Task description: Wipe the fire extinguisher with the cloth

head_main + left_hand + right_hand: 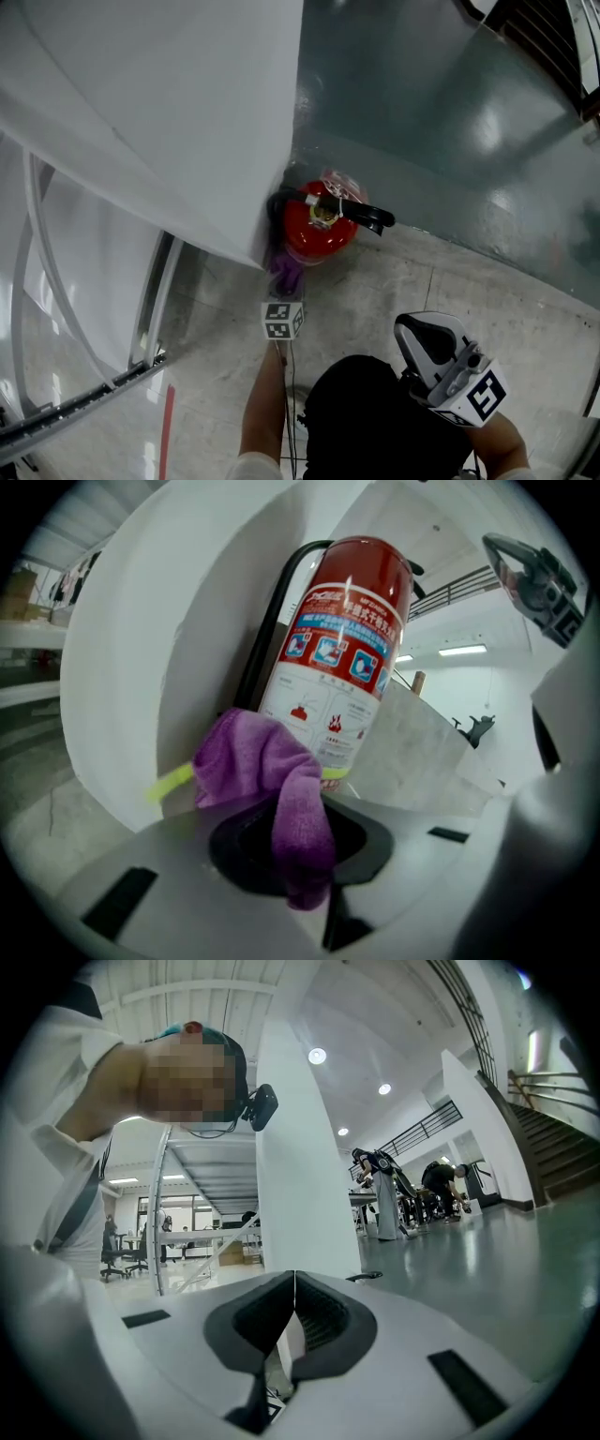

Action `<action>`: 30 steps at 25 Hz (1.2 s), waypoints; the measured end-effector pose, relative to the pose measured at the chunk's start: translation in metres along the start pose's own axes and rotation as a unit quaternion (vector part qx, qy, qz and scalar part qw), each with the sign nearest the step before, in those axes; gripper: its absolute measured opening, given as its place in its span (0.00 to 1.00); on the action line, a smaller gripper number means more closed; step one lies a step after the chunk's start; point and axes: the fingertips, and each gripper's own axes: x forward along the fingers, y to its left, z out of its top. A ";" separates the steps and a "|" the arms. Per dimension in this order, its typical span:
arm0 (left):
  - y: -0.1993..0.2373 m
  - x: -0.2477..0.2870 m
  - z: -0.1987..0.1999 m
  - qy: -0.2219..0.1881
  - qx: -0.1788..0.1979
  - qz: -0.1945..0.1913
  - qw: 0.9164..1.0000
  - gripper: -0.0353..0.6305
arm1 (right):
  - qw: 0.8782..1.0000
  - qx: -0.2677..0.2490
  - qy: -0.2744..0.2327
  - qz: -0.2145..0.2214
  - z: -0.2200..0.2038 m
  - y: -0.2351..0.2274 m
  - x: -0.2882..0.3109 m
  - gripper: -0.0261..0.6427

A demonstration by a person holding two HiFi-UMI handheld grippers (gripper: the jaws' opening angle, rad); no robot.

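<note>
**Wiping under way, low on the cylinder**

The fire extinguisher [319,228] stands at the centre of the head view, against a white column [169,112]. The left gripper [284,292] pinches the purple cloth [267,766], which lies against the lower label. The upper body and handle probably remain to be wiped. The right gripper [294,1309] is pressed together and empty.

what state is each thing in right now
fire extinguisher: upright on the floor, against the white pillar
cloth: bunched, clamped in the left gripper, against the fire extinguisher
left gripper: shut on the cloth
right gripper: shut, empty, away from the fire extinguisher
</note>
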 end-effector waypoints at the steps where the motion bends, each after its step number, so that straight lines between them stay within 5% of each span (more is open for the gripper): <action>1: -0.001 0.003 -0.007 0.012 -0.003 -0.003 1.000 0.13 | 1.000 0.000 0.002 -0.001 -0.002 0.000 0.000 0.06; 6: -0.004 -0.013 -0.014 0.009 -0.019 0.007 1.000 0.13 | 1.000 0.003 0.004 -0.002 0.000 0.002 0.004 0.06; 15: -0.026 -0.137 0.095 -0.081 0.023 0.080 0.993 0.13 | 0.998 0.063 0.009 -0.030 0.043 -0.014 0.012 0.06; 21: -0.065 -0.168 0.172 -0.121 0.060 0.118 0.984 0.13 | 0.998 0.044 -0.008 0.042 0.027 -0.031 0.003 0.06; 25: -0.079 -0.177 0.196 -0.136 0.090 0.181 0.970 0.13 | 0.991 0.082 -0.021 0.102 0.008 -0.058 -0.010 0.06; 30: -0.115 -0.182 0.214 -0.128 0.076 0.230 0.962 0.13 | 0.982 0.096 0.009 0.165 0.010 -0.092 -0.026 0.06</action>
